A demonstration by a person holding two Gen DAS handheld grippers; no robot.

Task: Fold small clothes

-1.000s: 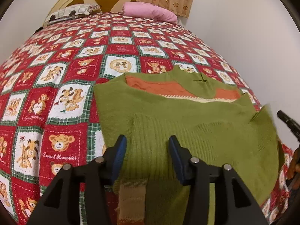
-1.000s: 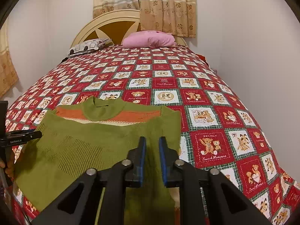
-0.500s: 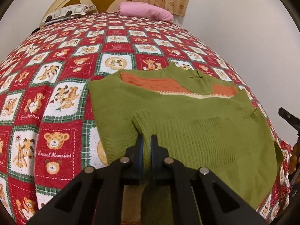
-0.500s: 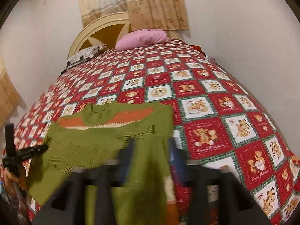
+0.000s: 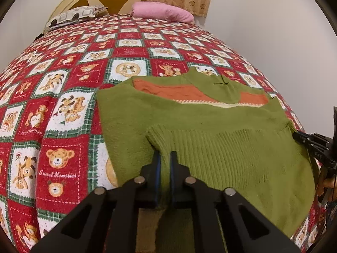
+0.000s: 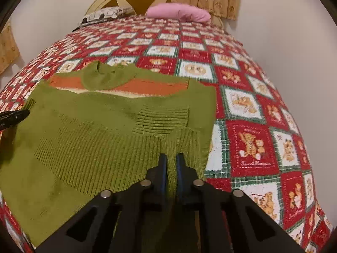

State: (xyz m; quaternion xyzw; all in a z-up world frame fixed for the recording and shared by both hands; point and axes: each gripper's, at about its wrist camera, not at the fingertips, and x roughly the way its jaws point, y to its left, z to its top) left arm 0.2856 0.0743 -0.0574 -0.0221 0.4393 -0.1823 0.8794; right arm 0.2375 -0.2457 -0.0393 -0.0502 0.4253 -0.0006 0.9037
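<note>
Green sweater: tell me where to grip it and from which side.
Take the green sweater by its ribbed hem, one claw at each near corner, coming in low from the foot of the bed. That doubled, ribbed edge lies nearest and stands proud of the quilt.

Ribbed matt knit sweater (image 5: 210, 130), fuzzy printed cloth bedspread (image 5: 63, 97), matt black plastic tongs (image 5: 164, 164)

Quilt (image 6: 248, 67) beyond sweater (image 6: 94, 113) lies open; pillows (image 6: 179, 13) far back.
</note>
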